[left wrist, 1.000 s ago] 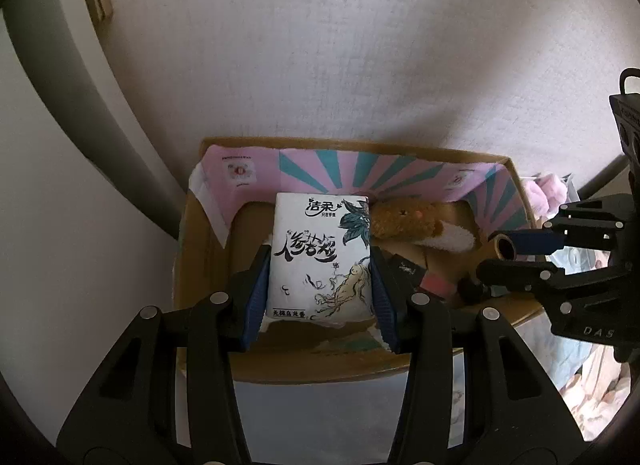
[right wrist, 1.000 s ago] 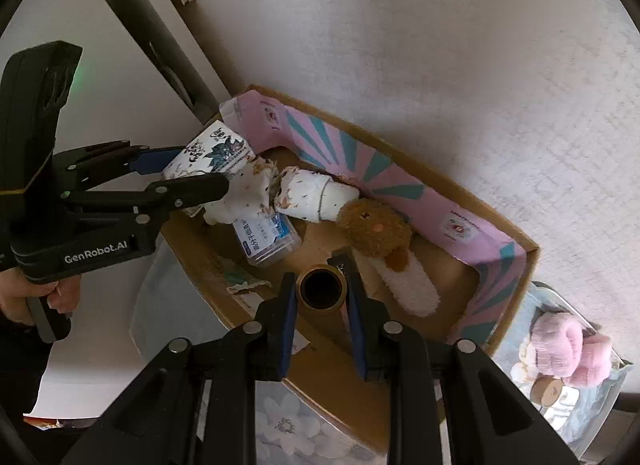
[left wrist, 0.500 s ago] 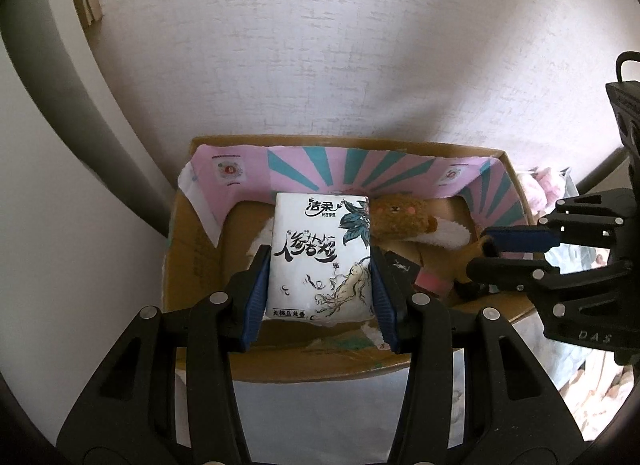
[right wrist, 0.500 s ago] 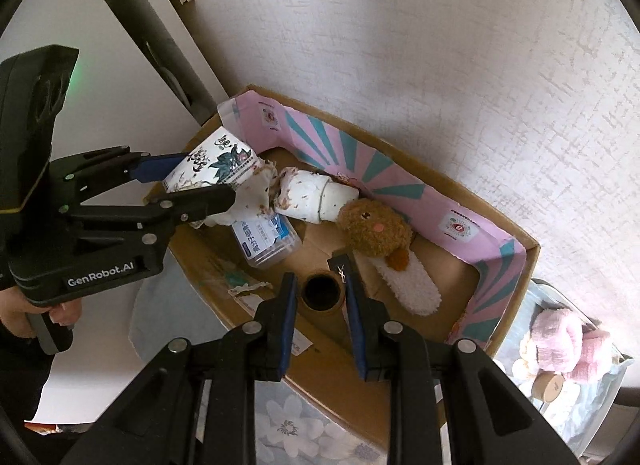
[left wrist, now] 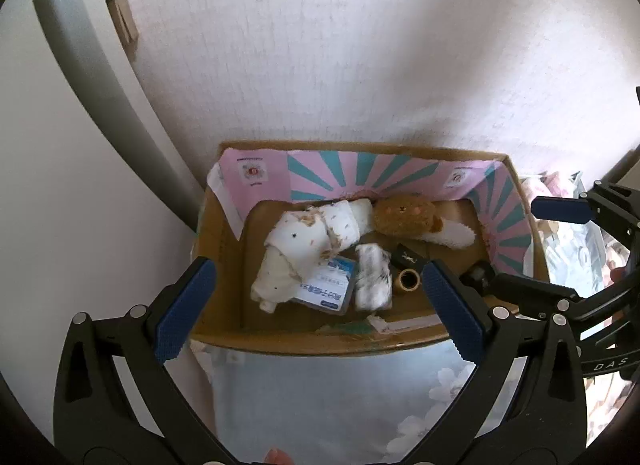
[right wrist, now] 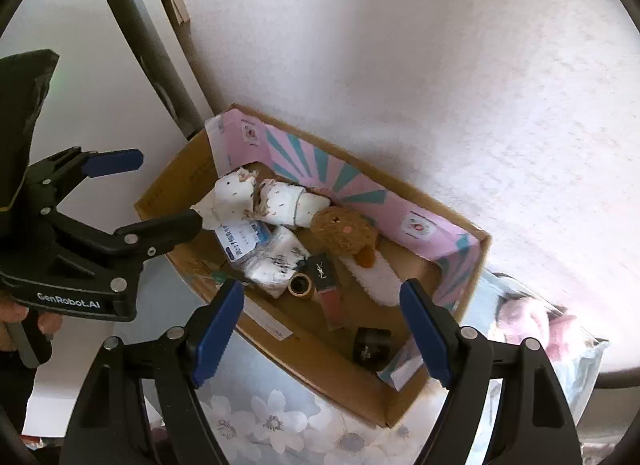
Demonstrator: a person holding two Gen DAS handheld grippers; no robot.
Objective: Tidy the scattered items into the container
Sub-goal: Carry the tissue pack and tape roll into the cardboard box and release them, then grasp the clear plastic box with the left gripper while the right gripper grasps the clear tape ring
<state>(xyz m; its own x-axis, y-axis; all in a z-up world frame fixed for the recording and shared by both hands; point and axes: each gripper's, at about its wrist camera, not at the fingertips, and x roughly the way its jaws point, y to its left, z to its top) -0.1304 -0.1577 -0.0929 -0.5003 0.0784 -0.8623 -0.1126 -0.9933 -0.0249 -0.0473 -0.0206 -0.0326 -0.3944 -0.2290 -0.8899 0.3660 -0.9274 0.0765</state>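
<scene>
both grippers wide open over the box

left gripper (left wrist: pixel 316 305) sits low centre of the left wrist view, fingers spread far apart, nothing btwn them. right gripper (right wrist: pixel 320 329) low centre of the right wrist view, also spread wide & holding nothing. each shows in the other's view too: right one at the right edge of the left wrist view, left one at the left edge of the right wrist view, w/ a hand (right wrist: pixel 24 317) on its grip at lower left.

cardboard box (left wrist: pixel 224 265) is centre frame against a white textured wall (left wrist: pixel 340 57), pink/teal sunburst liner on its back & side walls. it stands on a floral cloth (left wrist: pixel 320 397) at the bottom of frame.

inside the box:
- tissue pack (left wrist: pixel 374 277), white w/ black ink print, lying mid-box
- gold tube (left wrist: pixel 408 280) just right of the pack, touching or nearly, open end up
- blue-labelled packet (left wrist: pixel 326 285) just left of the pack
- white speckled cloth bundle (left wrist: pixel 308 241) toward the left/back
- brown plush toy (left wrist: pixel 404 215) at the back wall, white fluffy part to its right
- black lipstick case (right wrist: pixel 322 271) near the tube, reddish part below it
- small black cube (right wrist: pixel 372 345) near the front right corner

pink fluffy items (right wrist: pixel 536 325) lie outside the box, right side of frame.
</scene>
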